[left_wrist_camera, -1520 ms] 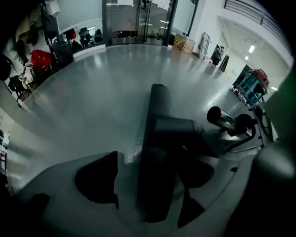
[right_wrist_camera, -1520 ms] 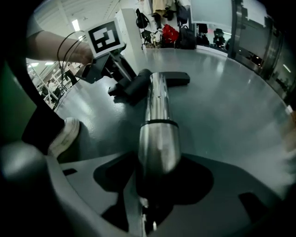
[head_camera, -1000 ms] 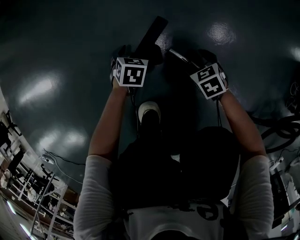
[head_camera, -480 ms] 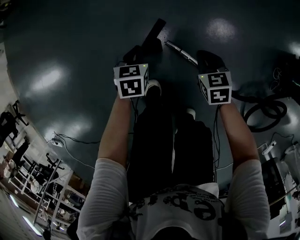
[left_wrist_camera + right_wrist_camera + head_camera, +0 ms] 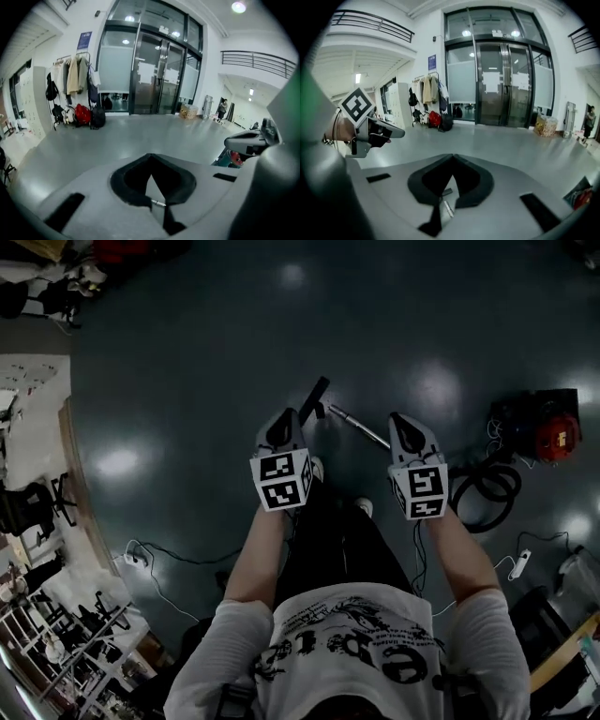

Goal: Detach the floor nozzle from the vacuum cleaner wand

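With the jaws of the left gripper (image 5: 281,426) and the right gripper (image 5: 405,427) closed on nothing, and the floor nozzle (image 5: 316,396) seen at 12 o'clock beside the wand (image 5: 361,427) at 1 o'clock, apparently detached, both parts are best left untouched.

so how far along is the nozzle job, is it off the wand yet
Done, it seems: the floor nozzle lies on the floor with the wand angled off beside it, not in line, though the view is dark and small. In hand: nothing; the left gripper and right gripper are held well above the floor, tongs shut and empty. Left: only a closer check of the joint.
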`<move>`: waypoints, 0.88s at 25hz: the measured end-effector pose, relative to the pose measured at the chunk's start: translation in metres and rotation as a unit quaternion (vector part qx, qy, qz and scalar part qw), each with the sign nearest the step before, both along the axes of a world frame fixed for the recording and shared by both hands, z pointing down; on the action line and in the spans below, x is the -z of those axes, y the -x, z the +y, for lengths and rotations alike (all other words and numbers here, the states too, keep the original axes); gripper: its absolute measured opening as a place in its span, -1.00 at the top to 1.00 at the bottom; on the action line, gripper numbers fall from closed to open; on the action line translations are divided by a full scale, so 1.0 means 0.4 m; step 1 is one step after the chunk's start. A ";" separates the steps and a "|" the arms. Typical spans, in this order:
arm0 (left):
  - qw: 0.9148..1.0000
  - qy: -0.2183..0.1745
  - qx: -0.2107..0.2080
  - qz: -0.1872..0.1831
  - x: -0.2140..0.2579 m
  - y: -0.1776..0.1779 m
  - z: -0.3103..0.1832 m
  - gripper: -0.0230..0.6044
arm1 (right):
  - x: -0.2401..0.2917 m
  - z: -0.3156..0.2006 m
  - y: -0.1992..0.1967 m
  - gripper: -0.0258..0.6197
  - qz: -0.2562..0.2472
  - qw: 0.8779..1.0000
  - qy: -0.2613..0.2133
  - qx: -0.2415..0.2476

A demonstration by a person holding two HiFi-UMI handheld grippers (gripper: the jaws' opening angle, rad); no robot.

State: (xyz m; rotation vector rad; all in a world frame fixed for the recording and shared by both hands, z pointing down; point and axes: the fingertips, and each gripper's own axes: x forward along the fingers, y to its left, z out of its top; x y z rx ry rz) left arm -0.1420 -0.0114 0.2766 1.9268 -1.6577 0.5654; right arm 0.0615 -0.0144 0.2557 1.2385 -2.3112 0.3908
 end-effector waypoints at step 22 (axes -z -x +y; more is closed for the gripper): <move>0.980 -0.198 0.012 0.018 0.630 -0.179 0.543 0.92 | 0.579 0.461 -0.263 0.92 -0.082 0.982 -0.169 -0.024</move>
